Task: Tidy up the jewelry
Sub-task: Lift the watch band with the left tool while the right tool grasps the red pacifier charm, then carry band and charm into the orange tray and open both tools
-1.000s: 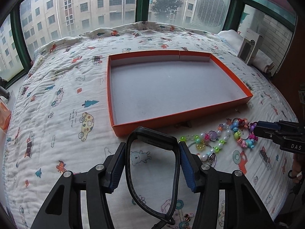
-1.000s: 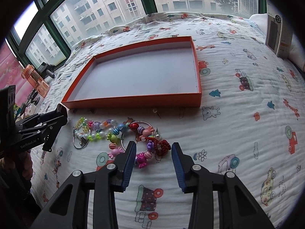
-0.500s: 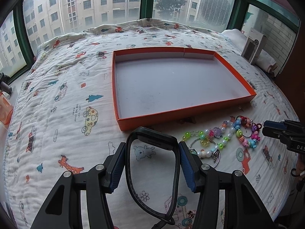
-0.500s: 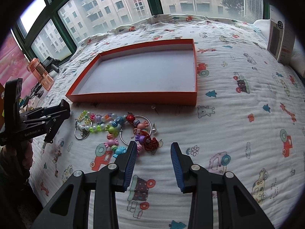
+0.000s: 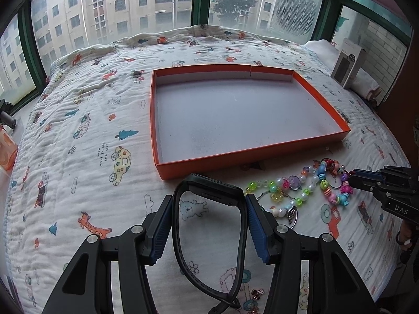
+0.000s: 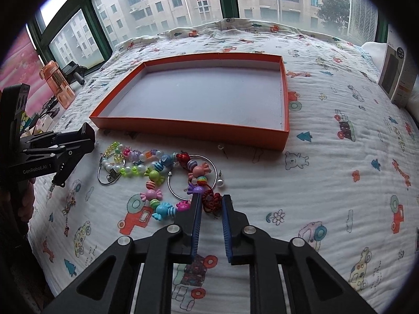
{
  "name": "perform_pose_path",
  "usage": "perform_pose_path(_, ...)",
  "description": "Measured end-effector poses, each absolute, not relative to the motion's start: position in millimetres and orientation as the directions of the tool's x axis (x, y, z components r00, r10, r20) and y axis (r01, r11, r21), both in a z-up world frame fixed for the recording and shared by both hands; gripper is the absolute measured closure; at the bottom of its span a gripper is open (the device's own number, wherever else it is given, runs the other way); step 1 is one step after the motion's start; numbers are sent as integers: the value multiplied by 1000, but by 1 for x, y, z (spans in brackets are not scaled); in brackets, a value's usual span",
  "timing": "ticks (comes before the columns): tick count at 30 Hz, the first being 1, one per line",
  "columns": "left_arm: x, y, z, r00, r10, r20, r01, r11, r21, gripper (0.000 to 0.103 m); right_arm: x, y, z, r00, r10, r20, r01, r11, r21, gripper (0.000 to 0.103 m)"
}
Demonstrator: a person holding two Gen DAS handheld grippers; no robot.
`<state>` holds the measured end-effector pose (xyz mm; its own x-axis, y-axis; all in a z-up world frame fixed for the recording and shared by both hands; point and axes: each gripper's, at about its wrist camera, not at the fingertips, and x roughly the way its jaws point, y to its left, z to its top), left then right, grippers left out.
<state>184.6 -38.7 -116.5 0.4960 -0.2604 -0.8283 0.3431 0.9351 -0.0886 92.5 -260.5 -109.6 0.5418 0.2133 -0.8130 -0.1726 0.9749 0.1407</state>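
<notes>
My left gripper is shut on a black wristband and holds it above the quilt, just in front of the shallow orange tray. The tray holds nothing. A string of colourful candy beads with metal rings and a red knotted charm lies on the quilt in front of the tray. My right gripper has its jaws close around the red charm, down at the quilt. The beads also show in the left wrist view, with the right gripper at their right end.
A printed quilt covers the bed. A white and black carton stands at the right edge. An orange bottle stands on the sill at left. Small earrings lie near the front. A pearl pin lies beside the beads.
My right gripper's jaws have narrowed from wide open to close around the red charm. My left gripper, still holding the wristband, has drawn back slightly from the tray.
</notes>
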Motion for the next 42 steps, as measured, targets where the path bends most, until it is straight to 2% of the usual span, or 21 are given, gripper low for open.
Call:
perform_pose_path(12, 160, -35, -81, 549, -298, -781, 311, 940, -141, 45, 77, -259, -80, 613, 202, -764, -119, 979, 164, 86)
perform_pose_path(28, 121, -38, -14, 663, -289, -691, 260, 954, -150, 45, 64, -255, -31, 724, 160, -671, -87, 986, 142, 86)
perform_pose_path(42, 151, -43, 15, 724, -268, -635, 211, 963, -167, 45, 84, -256, -12, 779, 136, -612, -64, 988, 138, 86)
